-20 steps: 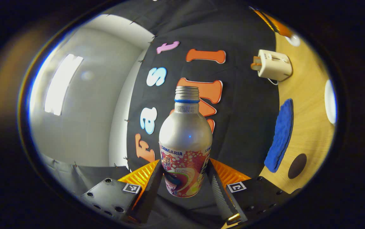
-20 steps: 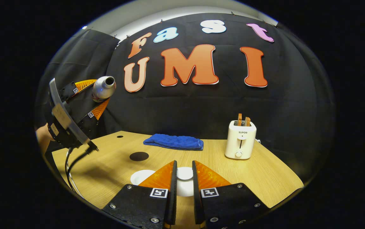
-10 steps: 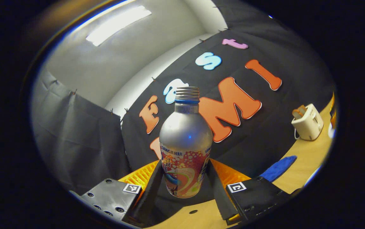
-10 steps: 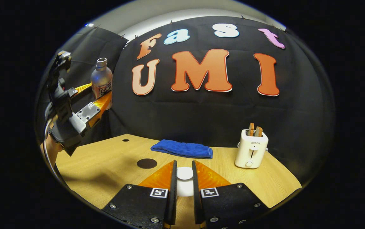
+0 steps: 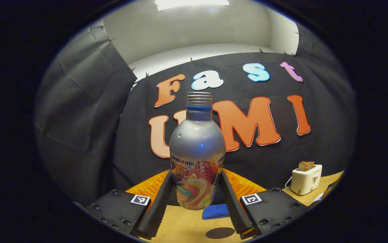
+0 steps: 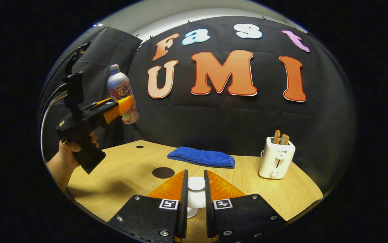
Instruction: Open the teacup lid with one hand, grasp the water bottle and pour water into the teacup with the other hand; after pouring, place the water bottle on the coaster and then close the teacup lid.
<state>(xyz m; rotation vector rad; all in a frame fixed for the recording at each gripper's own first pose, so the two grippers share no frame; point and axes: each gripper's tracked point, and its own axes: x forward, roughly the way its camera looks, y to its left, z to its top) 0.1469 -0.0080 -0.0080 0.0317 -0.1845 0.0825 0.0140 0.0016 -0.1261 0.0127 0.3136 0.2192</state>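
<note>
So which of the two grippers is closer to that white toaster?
The right. The right gripper sits low over the table with the toaster just ahead to its right. The left gripper is up in the air at the table's far left side, holding the bottle.

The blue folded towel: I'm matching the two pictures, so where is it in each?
Left gripper view: blue folded towel low centre, between the fingers under the silver bottle.
Right gripper view: towel mid-table, left of the white toaster.
Shared landmark: toaster.
</note>
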